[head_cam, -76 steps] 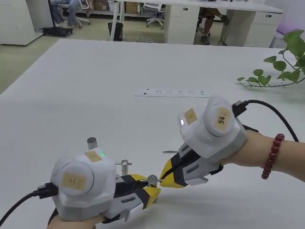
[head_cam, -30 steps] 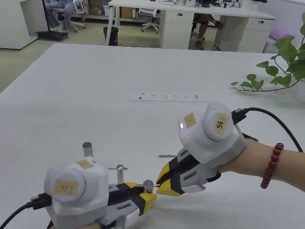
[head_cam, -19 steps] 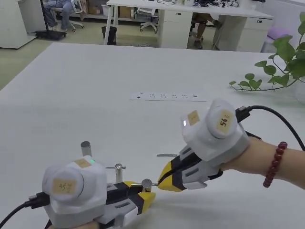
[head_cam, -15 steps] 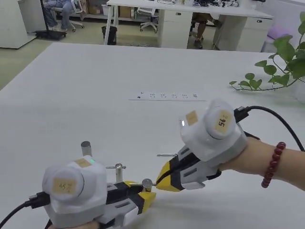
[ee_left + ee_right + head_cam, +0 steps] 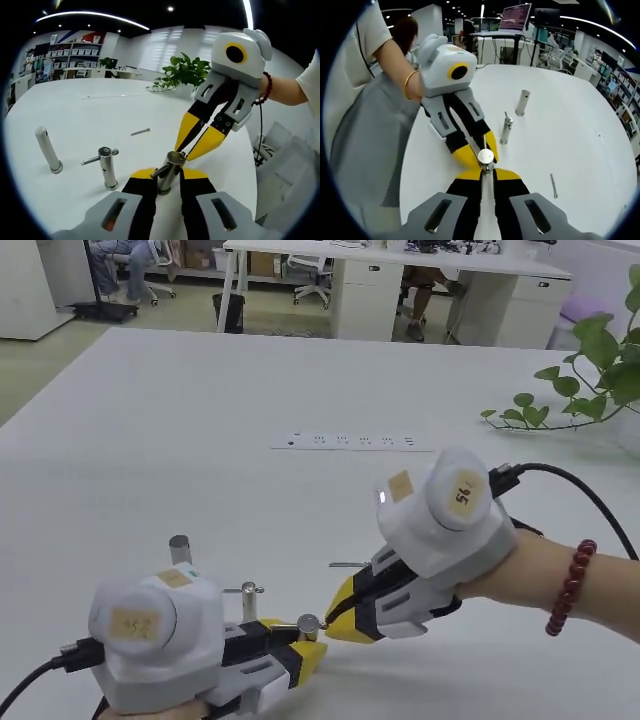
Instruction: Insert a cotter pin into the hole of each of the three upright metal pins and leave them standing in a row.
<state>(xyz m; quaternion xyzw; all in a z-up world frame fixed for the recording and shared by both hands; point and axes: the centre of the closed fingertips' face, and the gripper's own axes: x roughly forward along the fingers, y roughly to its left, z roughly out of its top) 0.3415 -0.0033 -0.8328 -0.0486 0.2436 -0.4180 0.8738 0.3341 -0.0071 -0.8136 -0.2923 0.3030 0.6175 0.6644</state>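
Observation:
Three metal pins stand in a row on the white table. My left gripper (image 5: 168, 175) (image 5: 300, 648) is shut on the nearest pin (image 5: 167, 172) (image 5: 308, 623) and holds it upright. My right gripper (image 5: 488, 175) (image 5: 337, 615) meets that pin's top from the other side. It is shut on a thin cotter pin (image 5: 159, 171), whose end pokes out of the pin's head. The middle pin (image 5: 107, 167) (image 5: 506, 128) has a cotter pin (image 5: 94, 159) through it. The far pin (image 5: 47, 149) (image 5: 522, 102) stands bare.
A loose cotter pin (image 5: 140, 132) (image 5: 348, 565) (image 5: 553, 185) lies on the table beyond the row. A power strip (image 5: 350, 443) sits flush mid-table and a leafy plant (image 5: 590, 370) trails at the right. The right gripper's cable (image 5: 570, 485) loops over the wrist.
Both grippers have stayed at the nearest pin, the right one dipping only slightly. The larger shift since the oldest picture is the head camera's.

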